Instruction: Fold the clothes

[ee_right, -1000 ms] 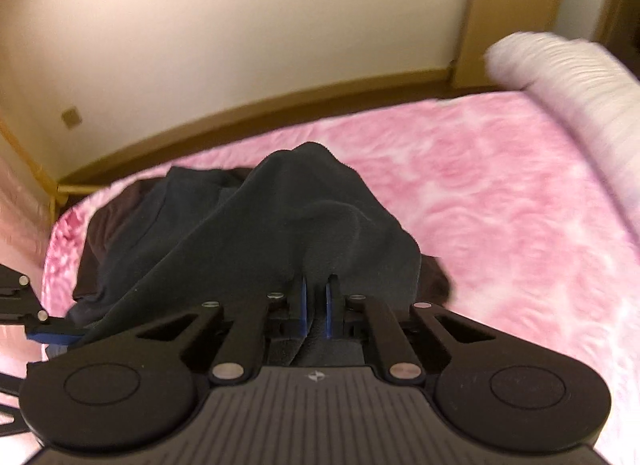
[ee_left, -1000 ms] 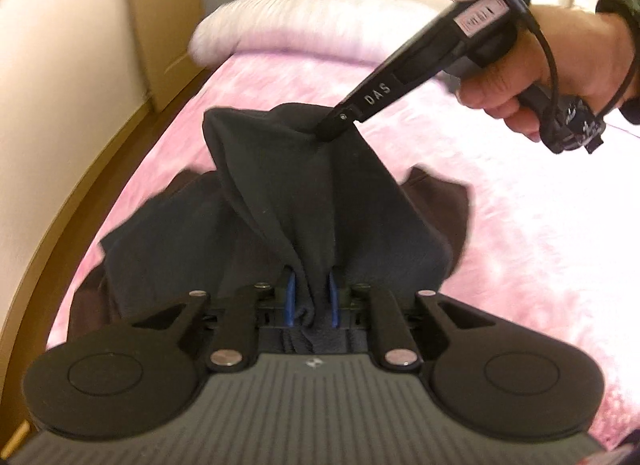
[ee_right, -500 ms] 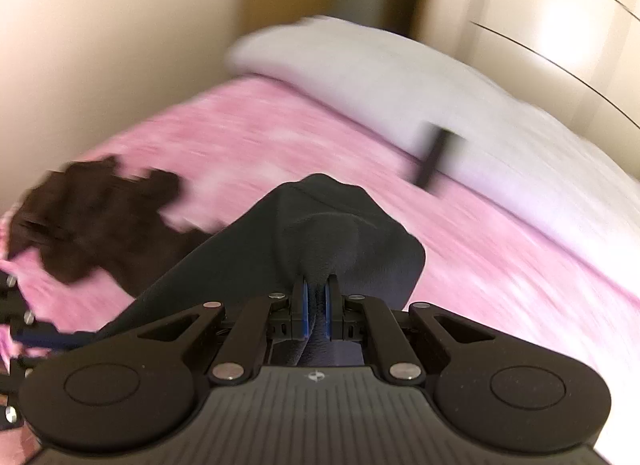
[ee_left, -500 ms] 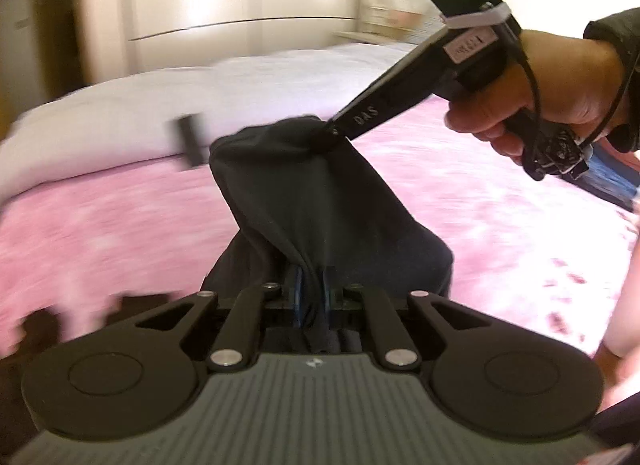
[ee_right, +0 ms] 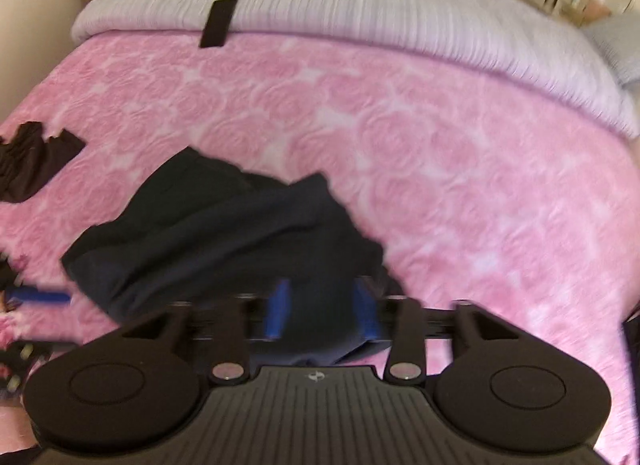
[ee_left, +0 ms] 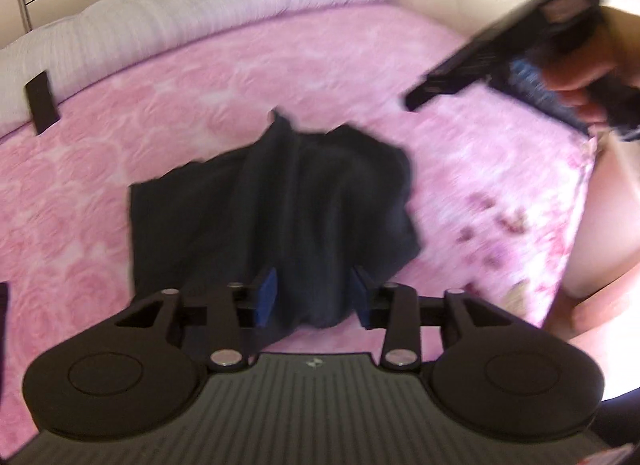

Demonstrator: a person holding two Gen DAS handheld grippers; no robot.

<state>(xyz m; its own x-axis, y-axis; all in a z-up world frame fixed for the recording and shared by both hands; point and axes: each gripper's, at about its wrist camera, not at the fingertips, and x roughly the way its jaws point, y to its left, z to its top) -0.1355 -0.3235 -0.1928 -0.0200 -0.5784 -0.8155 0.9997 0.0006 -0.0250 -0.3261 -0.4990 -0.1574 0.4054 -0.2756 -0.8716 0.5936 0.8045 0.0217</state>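
Garment (ee_left: 280,201) loose on bedspread (ee_left: 160,97)

Matt dark cloth garment (ee_left: 280,201); quilted bedspread (ee_left: 168,105)

No text can be read on anything.

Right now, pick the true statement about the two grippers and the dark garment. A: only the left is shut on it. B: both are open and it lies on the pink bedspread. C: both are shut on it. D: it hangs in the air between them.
B: the left gripper and right gripper both show blue pads spread apart, and the dark garment lies rumpled on the pink bedspread.
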